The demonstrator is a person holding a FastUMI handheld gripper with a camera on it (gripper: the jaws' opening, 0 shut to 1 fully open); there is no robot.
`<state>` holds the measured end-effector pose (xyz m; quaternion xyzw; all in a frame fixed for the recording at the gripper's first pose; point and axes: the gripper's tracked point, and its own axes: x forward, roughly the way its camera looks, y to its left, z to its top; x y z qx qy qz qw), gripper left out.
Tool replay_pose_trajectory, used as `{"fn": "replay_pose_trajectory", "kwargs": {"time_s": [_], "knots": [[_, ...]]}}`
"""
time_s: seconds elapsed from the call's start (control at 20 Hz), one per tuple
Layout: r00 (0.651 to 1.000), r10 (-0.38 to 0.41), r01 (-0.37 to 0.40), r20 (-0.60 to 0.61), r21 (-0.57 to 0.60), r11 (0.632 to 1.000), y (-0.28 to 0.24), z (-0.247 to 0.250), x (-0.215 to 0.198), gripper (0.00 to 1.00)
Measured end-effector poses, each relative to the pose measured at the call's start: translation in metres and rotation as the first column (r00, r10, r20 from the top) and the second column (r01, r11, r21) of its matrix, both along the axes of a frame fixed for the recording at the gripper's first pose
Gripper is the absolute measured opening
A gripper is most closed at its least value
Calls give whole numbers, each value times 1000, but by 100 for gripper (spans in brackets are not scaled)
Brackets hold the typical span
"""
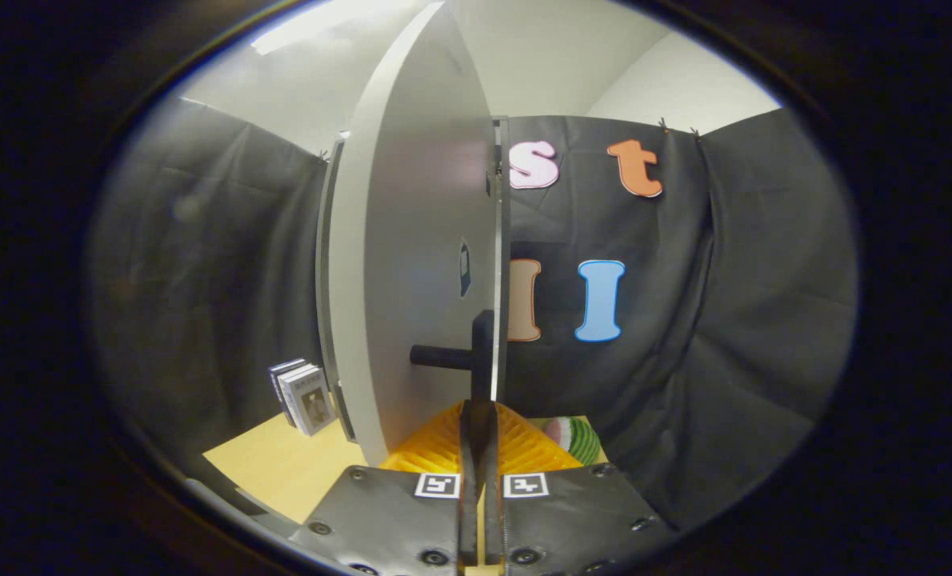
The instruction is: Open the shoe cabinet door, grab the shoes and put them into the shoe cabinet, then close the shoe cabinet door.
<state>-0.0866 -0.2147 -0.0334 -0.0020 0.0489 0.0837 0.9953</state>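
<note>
The pale grey cabinet door (412, 264) stands swung out and I see it almost edge-on, its thin edge running straight up ahead of the fingers. A black handle (482, 352) with a short stub pointing left sits on that edge. My gripper (480, 428) is shut on the lower end of the handle, the two fingers pressed together around it. Behind the door, on its left, a strip of the cabinet body (324, 272) shows.
Several upright books (304, 396) stand on the light wooden table (284, 464) left of the cabinet. A small watermelon-patterned object (576, 438) lies just right of the fingers. Black cloth hangs behind and to both sides.
</note>
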Motion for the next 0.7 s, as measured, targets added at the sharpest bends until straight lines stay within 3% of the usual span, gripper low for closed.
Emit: {"fn": "replay_pose_trajectory", "kwargs": {"time_s": [0.7], "knots": [[1000, 5, -6, 30, 48, 999, -29, 7, -8, 4]]}}
